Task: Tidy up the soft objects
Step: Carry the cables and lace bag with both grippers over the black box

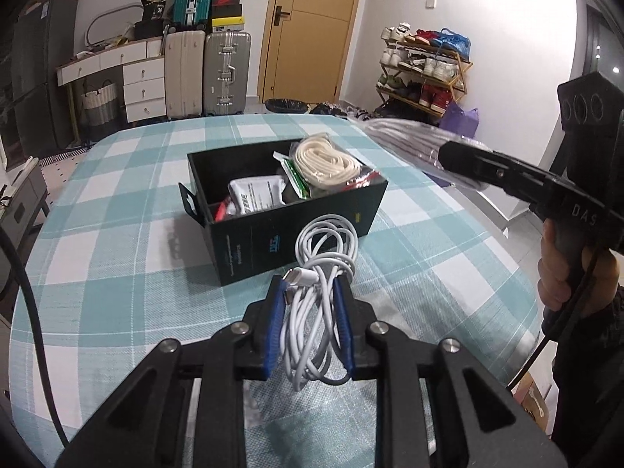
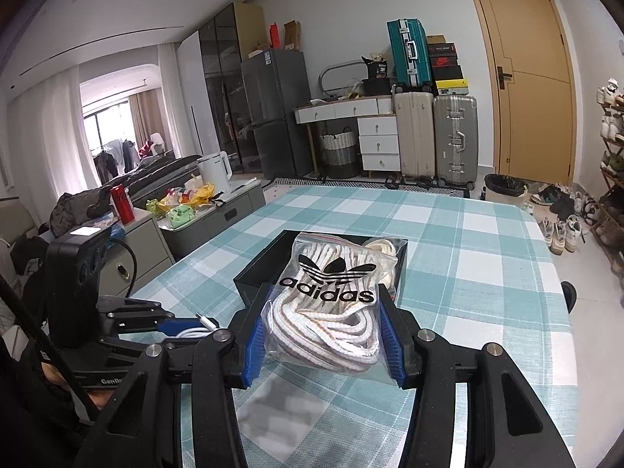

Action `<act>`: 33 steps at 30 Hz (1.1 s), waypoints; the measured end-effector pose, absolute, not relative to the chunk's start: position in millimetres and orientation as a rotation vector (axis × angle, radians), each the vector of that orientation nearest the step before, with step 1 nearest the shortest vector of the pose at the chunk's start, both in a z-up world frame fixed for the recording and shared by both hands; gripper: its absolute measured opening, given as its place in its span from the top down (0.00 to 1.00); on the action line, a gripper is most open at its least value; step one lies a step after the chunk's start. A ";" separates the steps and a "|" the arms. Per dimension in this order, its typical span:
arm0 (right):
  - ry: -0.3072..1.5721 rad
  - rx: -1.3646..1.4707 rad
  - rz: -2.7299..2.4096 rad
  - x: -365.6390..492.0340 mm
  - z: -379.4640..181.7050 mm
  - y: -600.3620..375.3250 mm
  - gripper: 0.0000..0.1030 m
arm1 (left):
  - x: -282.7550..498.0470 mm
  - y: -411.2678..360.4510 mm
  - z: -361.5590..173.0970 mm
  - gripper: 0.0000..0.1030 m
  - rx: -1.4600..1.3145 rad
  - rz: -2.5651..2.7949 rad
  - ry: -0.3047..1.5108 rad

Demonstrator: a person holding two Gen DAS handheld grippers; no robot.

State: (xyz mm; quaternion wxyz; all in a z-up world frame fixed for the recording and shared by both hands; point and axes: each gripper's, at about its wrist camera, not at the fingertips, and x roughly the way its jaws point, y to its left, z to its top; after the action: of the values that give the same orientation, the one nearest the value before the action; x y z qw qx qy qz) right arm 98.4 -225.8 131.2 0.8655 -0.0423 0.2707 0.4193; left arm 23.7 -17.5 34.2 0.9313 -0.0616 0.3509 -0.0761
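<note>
My left gripper [image 1: 310, 294] is shut on a coiled white charging cable [image 1: 318, 269], lifted above the checked tablecloth just in front of the black box [image 1: 249, 240]. The box holds a bag of cream laces [image 1: 323, 163], a white packet [image 1: 255, 195] and other small packets. My right gripper [image 2: 323, 312] is shut on a clear Adidas bag of white shoelaces [image 2: 331, 308], held above the near edge of the same black box [image 2: 259, 269]. In the left wrist view the right gripper [image 1: 448, 156] reaches in from the right with that bag [image 1: 405, 136]. The left gripper [image 2: 187, 327] shows low at left in the right wrist view.
The table with the teal checked cloth [image 1: 117, 202] fills both views. Beyond it stand suitcases [image 1: 226, 72], a white drawer unit [image 1: 144, 87], a yellow door [image 1: 312, 27] and a shoe rack [image 1: 425, 66]. A side cabinet with a red can [image 2: 123, 204] and a kettle [image 2: 214, 169] sits left.
</note>
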 end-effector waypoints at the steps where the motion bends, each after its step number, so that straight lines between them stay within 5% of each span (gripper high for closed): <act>1: 0.565 -0.089 0.878 98.2 131.2 -225.8 0.52 | 23.4 -16.6 35.6 0.78 -0.127 -0.153 0.713; 33: 0.629 -0.113 0.853 119.0 119.7 -214.7 0.52 | 82.9 19.8 70.1 0.78 -0.187 -0.071 0.626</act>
State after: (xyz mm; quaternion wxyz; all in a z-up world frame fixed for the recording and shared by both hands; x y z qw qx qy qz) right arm 119.0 -214.7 119.7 0.8614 -0.0537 0.2999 0.4064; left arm 82.9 19.8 70.1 0.9464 -0.0920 0.3075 -0.0350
